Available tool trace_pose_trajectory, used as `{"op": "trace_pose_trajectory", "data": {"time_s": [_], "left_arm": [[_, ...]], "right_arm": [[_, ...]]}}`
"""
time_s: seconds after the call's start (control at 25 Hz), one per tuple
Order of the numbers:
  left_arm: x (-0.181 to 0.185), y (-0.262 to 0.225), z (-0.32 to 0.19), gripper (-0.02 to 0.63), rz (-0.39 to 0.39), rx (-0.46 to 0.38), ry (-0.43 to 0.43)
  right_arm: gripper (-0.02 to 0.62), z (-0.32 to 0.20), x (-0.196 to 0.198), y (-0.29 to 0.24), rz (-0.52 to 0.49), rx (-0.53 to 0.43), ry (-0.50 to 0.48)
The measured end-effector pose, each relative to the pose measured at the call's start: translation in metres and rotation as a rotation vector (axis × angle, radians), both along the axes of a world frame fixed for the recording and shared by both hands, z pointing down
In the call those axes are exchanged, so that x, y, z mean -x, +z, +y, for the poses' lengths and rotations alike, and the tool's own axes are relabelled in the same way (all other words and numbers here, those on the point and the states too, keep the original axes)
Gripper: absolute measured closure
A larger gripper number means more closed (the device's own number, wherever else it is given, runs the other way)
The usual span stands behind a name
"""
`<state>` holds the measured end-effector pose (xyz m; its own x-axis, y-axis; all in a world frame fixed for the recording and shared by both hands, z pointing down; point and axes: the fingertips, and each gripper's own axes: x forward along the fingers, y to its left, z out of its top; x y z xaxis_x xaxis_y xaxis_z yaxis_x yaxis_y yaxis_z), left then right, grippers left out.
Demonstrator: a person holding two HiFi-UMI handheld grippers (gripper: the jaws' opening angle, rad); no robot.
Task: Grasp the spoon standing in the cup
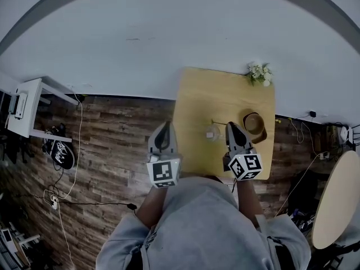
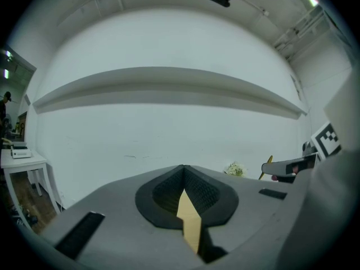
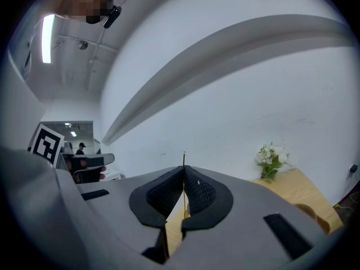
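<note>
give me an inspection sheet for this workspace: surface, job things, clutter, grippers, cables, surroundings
surface: small wooden table, mostly bare
job's things: clear cup near the table's front; thin gold spoon pinched by its handle; cannot tell whether its other end sits in the cup
clutter: brown bowl right of the cup; flowers at the far right corner
grippers: left gripper shut, nothing between its jaws; right gripper shut on the spoon
cables: white cable on the floor at left; more cables at right
surroundings: plank floor, white wall, side table at left, round table at right
</note>
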<state>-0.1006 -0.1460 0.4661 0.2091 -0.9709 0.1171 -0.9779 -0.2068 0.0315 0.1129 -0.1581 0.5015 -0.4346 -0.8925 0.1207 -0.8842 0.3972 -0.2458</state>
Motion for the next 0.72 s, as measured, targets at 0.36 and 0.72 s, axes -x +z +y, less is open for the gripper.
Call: {"op": "trace_pose_trajectory", "data": {"time_s": [0.36,0.72], "left_arm": [[-0.014,-0.008,-0.005,0.604,0.001,-0.023,0.065],[-0.026,-0.012,-0.008,0.604,0.003,-0.036,0.126]], "right_arm": [[0.592,0.008,-0.008,-0.027,0.020,-0.079,0.063],[0.592,0.018,-0.014,-0.045,0.059,-0.142,0.123]]}}
